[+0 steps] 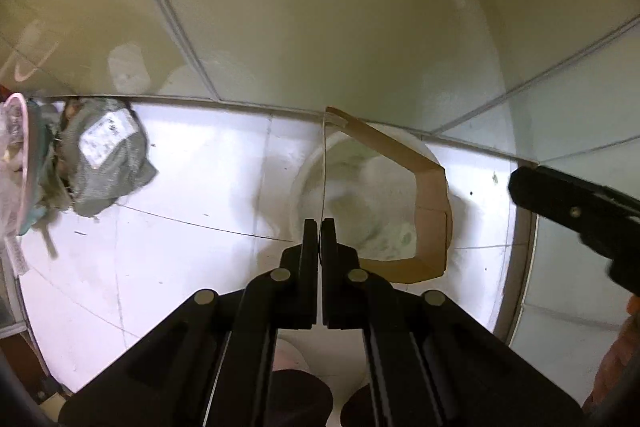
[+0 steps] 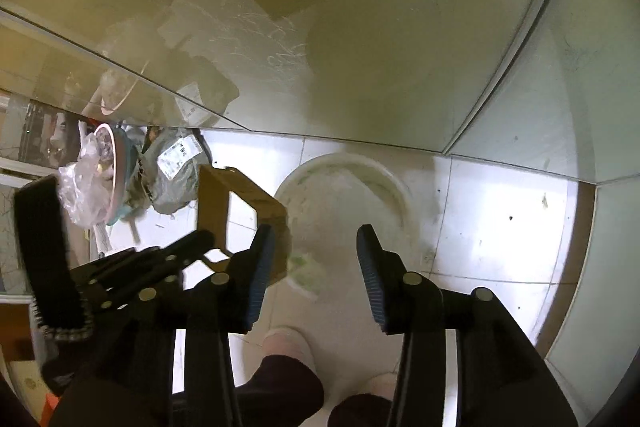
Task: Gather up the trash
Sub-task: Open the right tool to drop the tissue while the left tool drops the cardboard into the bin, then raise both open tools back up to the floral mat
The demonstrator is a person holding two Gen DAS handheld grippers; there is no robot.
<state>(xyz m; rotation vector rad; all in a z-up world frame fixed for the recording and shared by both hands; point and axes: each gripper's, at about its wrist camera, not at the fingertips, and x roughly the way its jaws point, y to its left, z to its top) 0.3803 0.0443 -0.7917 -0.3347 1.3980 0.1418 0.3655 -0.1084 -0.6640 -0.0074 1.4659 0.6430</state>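
Tiled floor (image 2: 500,211): grey parcel (image 1: 108,163) beside overfull bin (image 2: 116,179).

bent brown cardboard strip (image 1: 430,195) hangs over white bin (image 2: 340,195).

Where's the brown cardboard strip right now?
The bent brown cardboard strip hangs from the shut left gripper, right above the round white bin on the tiled floor. In the right wrist view it sits left of the open right gripper.

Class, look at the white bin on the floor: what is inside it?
Inside the white bin only pale, blurred crumpled material shows; I cannot identify it. A bent brown cardboard strip, held by the left claw, hangs in front and covers part of the opening.
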